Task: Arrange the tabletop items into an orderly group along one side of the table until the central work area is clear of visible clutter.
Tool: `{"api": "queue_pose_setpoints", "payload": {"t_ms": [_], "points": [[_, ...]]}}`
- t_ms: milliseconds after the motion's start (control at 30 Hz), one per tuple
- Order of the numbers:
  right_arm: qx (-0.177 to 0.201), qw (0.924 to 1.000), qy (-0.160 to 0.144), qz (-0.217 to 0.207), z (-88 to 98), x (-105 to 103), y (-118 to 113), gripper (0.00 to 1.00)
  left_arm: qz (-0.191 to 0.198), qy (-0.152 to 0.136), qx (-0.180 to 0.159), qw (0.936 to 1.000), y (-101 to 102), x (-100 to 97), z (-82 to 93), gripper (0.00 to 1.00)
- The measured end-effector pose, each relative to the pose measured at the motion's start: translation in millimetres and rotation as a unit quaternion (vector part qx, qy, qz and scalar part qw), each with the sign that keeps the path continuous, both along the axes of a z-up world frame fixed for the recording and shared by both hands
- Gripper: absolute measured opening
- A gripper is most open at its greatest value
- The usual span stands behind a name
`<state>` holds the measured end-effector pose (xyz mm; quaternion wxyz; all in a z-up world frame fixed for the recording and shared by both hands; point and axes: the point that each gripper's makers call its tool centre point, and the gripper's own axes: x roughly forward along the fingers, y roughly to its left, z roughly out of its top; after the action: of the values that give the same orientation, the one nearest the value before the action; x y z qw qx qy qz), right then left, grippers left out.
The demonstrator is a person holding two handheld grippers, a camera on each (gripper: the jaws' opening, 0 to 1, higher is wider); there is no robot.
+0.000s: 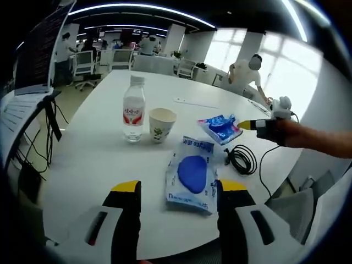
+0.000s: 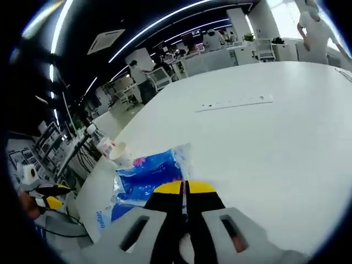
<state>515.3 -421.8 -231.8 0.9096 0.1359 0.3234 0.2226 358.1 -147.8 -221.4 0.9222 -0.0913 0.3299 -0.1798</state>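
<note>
Black tongs with yellow tips on white mounts.

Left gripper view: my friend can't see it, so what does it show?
A white round table holds a clear plastic water bottle, a paper cup, two blue plastic packets and a coiled black cable. The left gripper hovers open.

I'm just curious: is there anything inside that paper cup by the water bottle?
The paper cup stands upright beside the water bottle; only its open rim shows, so its inside can't be seen.
</note>
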Motion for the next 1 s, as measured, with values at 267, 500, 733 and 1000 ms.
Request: {"api": "queue_pose_setpoints", "payload": {"t_ms": [267,500,733,1000], "points": [[0.003,0.9997,-0.015,-0.02,15.5,12,-15,0.0,-0.002,0.0,0.001,1.0,-4,0.7,0.2,0.55],[0.001,0.9992,-0.022,-0.033,21.9,23,-30,0.0,0.0,0.0,0.001,1.0,-4,1.5,0.5,0.56],[0.0,0.9987,-0.024,-0.044,24.2,30,-43,0.0,0.001,0.0,0.001,1.0,-6,2.8,1.5,0.56],[-0.004,0.9981,-0.012,-0.06,12.1,30,-66,0.0,0.002,0.002,0.003,1.0,-7,2.3,-0.1,0.56]]}}
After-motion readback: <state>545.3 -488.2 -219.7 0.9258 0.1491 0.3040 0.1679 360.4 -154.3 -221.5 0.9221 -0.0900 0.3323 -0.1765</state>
